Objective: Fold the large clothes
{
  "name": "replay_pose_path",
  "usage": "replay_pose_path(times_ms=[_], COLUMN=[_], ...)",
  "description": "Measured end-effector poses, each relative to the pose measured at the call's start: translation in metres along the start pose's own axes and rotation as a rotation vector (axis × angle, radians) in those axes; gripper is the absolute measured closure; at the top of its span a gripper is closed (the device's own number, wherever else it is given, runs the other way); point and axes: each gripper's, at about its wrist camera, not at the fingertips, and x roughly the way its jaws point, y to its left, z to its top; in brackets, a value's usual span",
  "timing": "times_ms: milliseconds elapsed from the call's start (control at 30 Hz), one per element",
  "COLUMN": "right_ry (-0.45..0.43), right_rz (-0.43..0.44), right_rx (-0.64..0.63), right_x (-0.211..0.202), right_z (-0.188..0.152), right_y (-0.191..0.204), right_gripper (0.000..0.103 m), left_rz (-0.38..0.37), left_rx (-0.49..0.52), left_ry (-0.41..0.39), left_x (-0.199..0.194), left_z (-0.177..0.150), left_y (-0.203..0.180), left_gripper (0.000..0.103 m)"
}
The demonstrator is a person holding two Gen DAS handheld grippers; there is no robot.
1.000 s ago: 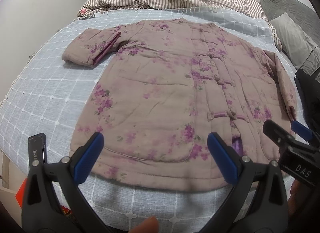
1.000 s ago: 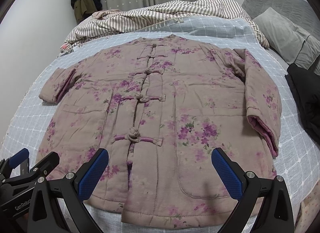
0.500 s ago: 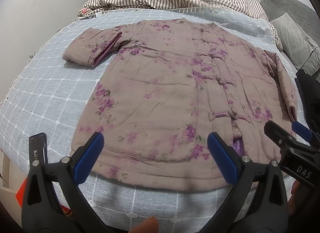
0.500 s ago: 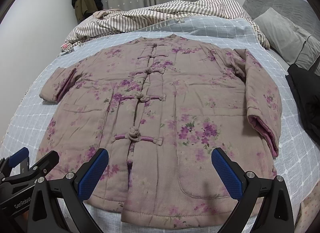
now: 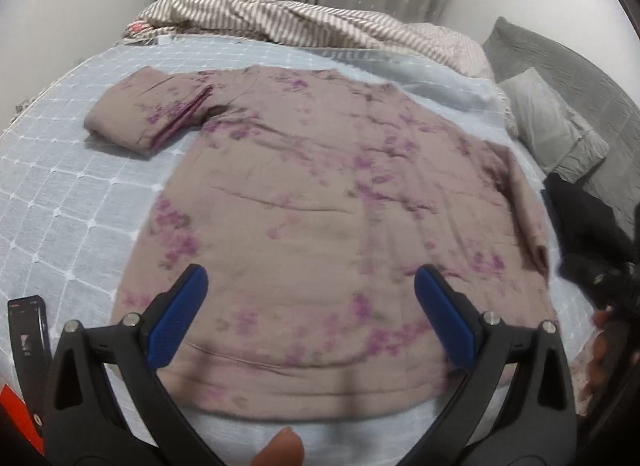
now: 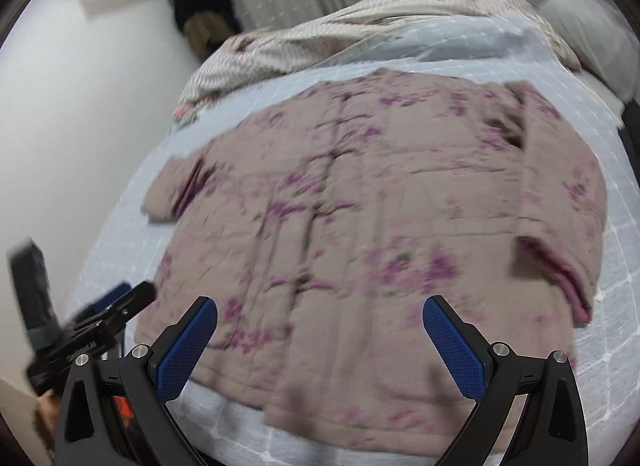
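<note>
A large mauve padded jacket [image 5: 320, 201] with purple flowers lies spread flat, front up, on the light blue checked bedspread [image 5: 60, 193]. Its left sleeve [image 5: 148, 109] is folded short; its right sleeve [image 6: 560, 225] lies along the body. The jacket fills the right wrist view [image 6: 380, 234], which is blurred. My left gripper [image 5: 312, 314] is open and empty above the jacket's hem. My right gripper [image 6: 320, 342] is open and empty above the hem, right of the other one. The left gripper also shows in the right wrist view [image 6: 104, 318] at the lower left.
A striped duvet [image 5: 304, 25] is bunched at the far side of the bed. Grey pillows [image 5: 560, 121] lie at the right, with a black garment [image 5: 584, 225] below them. A white wall runs along the left. Clothes hang in the far corner [image 6: 204, 21].
Both grippers have moved forward over the jacket's hem, still open. The right wrist view has tilted and blurred with motion. The jacket has not moved.
</note>
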Motion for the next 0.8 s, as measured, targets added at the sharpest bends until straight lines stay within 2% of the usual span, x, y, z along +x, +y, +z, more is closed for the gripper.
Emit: replay_pose_path(times_ms=[167, 267, 300, 433, 533, 633, 700, 733, 767, 800], right_ry=[0.022, 0.044, 0.050, 0.090, 0.127, 0.187, 0.179, 0.186, 0.193, 0.200], right_rz=[-0.055, -0.089, -0.107, -0.143, -0.131, -0.026, -0.035, 0.005, 0.059, 0.099], right_rx=[0.140, 0.251, 0.269, 0.338, 0.400, 0.476, 0.425, 0.393, 0.392, 0.399], right_x=[-0.007, -0.010, -0.010, -0.005, 0.006, 0.025, 0.031, 0.034, 0.037, 0.042], right_z=[0.004, -0.002, -0.006, -0.018, -0.029, -0.043, -0.044, -0.043, -0.045, -0.046], right_y=[-0.080, -0.129, -0.140, -0.183, -0.206, -0.209, -0.194, -0.182, -0.177, -0.169], right_gripper=[0.000, 0.000, 0.000, 0.000, 0.003, 0.008, 0.009, 0.026, 0.033, 0.043], left_rz=[0.079, 0.095, 0.091, 0.022, -0.026, -0.059, -0.090, -0.106, -0.105, -0.094], left_rx=[-0.055, -0.059, -0.067, -0.124, -0.132, -0.143, -0.136, -0.139, -0.139, -0.138], left_ry=[0.051, 0.074, 0.091, 0.187, 0.186, 0.214, 0.232, 0.239, 0.237, 0.227], left_x=[0.031, 0.044, 0.049, 0.066, 0.062, 0.056, 0.054, 0.053, 0.051, 0.050], left_z=[0.004, 0.004, 0.002, -0.015, -0.023, -0.033, -0.039, -0.042, -0.045, -0.046], left_y=[0.061, 0.090, 0.100, 0.128, 0.132, 0.128, 0.122, 0.119, 0.116, 0.113], left_gripper=[0.000, 0.001, 0.004, 0.012, 0.012, 0.012, 0.014, 0.015, 0.019, 0.027])
